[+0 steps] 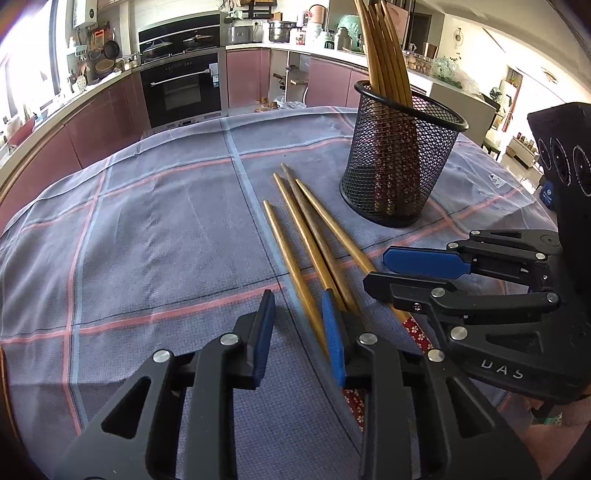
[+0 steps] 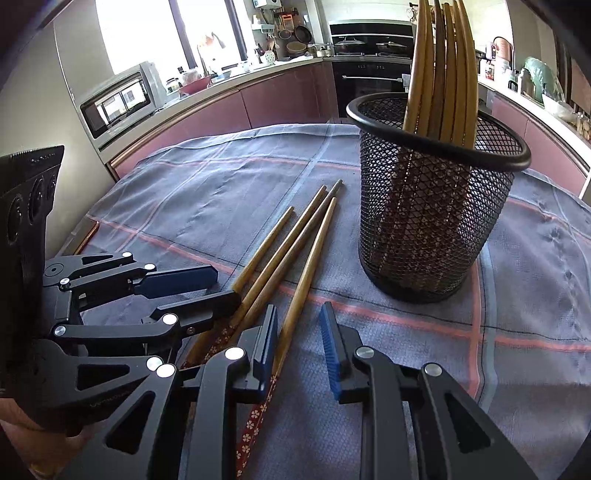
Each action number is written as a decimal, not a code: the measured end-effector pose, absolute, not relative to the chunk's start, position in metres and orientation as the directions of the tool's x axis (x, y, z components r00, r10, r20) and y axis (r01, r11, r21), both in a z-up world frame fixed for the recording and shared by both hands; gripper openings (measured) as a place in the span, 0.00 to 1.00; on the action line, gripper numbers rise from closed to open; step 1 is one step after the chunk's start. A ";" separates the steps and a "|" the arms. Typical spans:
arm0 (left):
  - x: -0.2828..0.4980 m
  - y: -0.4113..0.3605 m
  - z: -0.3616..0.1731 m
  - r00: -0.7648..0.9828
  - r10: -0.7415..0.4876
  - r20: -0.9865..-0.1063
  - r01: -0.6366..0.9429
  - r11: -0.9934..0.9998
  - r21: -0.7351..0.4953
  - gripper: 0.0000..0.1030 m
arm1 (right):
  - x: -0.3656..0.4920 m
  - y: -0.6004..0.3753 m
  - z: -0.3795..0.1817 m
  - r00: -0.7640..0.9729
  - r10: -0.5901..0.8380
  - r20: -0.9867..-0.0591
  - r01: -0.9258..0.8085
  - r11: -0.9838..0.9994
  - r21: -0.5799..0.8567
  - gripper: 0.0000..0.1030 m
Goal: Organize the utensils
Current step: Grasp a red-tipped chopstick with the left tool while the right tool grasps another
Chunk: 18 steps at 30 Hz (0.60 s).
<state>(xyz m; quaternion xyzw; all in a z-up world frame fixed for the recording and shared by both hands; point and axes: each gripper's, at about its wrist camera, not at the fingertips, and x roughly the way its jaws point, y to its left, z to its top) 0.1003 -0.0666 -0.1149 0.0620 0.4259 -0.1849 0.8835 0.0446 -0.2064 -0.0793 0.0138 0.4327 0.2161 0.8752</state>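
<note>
Daylight is pouring through the window at eleven o'clock, washing pink cabinets and a black oven sitting at twelve; a checked cloth is covering the tabletop.

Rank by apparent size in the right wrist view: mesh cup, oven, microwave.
1. Mesh cup, largest, though it stands nearest the camera.
2. and 3. Microwave and oven look about alike; both sit far off, so I won't rank them.

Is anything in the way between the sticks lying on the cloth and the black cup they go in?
No, nothing visible. The loose chopsticks lie beside the mesh cup, with only bare cloth between. The cup already holds chopsticks, but its open top has room beside them.
</note>
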 end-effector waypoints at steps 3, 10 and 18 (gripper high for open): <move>0.102 -0.066 -0.115 0.568 -0.274 -0.776 0.375 0.926 -0.052 0.24 | 0.047 -0.207 -0.080 0.533 0.387 -0.752 -0.363 0.908 0.210 0.21; 0.113 -0.069 -0.116 0.564 -0.264 -0.782 0.368 0.929 -0.048 0.23 | 0.054 -0.205 -0.081 0.538 0.383 -0.751 -0.350 0.912 0.215 0.21; 0.114 -0.068 -0.116 0.578 -0.261 -0.773 0.336 0.940 -0.067 0.08 | 0.054 -0.216 -0.082 0.543 0.404 -0.736 -0.311 0.911 0.270 0.08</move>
